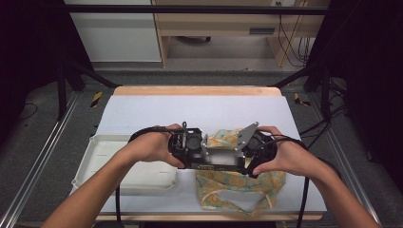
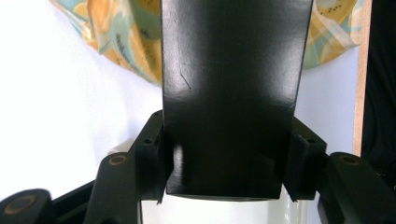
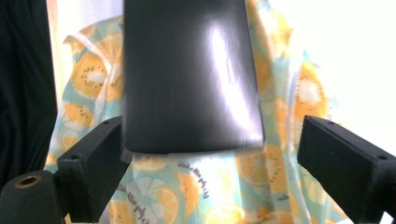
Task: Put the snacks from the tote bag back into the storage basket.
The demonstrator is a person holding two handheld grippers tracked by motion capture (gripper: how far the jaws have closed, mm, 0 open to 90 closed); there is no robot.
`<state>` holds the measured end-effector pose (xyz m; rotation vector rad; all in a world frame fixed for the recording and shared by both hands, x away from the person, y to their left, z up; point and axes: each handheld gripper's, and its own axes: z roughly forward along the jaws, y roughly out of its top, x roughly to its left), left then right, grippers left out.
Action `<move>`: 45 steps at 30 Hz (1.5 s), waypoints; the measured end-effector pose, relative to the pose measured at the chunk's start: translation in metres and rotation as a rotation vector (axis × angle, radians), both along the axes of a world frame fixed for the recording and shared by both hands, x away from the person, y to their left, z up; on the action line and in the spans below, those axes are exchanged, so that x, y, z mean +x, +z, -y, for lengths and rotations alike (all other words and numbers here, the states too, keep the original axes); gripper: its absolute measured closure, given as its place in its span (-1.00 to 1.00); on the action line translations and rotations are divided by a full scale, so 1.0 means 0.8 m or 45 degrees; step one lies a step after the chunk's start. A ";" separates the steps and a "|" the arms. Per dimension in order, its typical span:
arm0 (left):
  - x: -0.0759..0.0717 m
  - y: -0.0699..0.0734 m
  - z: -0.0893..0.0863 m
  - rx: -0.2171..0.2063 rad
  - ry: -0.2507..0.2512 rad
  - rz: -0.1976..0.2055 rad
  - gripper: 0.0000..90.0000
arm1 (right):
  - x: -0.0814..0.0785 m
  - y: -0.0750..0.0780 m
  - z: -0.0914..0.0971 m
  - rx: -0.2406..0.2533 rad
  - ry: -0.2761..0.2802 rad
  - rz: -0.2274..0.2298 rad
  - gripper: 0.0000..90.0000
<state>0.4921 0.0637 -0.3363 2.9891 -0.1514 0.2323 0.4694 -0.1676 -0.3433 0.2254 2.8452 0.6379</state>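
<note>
The black box point(image 1: 217, 159) hides part of the fruit-print cloth point(image 1: 237, 190) beneath.

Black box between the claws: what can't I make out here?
Black box: its ends, high view, covered by the left claw and right claw; its far end, left gripper view, cut by the top edge.
Fruit-print cloth: its middle, high view, under the box.
White tray: its right side, high view, behind the left forearm.
</note>
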 end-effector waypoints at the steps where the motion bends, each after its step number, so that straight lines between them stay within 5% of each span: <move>1: 0.002 0.001 -0.003 0.000 0.005 -0.001 -0.03 | -0.002 0.002 0.004 0.025 0.007 0.029 -0.81; 7: 0.011 0.007 -0.015 0.004 0.006 0.007 -0.03 | -0.009 0.021 0.033 0.159 -0.005 0.090 -0.85; 14: 0.013 0.007 -0.037 0.018 0.040 0.009 -0.03 | -0.010 0.009 0.052 0.222 -0.180 0.116 -0.70; 22: 0.005 0.005 -0.071 0.016 0.119 0.016 -0.04 | -0.027 -0.025 0.048 0.187 -0.270 0.171 -0.66; 38: 0.012 0.031 -0.135 0.007 0.193 0.056 -0.04 | -0.025 -0.038 0.062 0.215 -0.393 0.272 -0.66; 45: 0.014 0.040 -0.155 0.028 0.204 0.079 -0.04 | -0.032 -0.044 0.066 0.276 -0.436 0.301 -0.67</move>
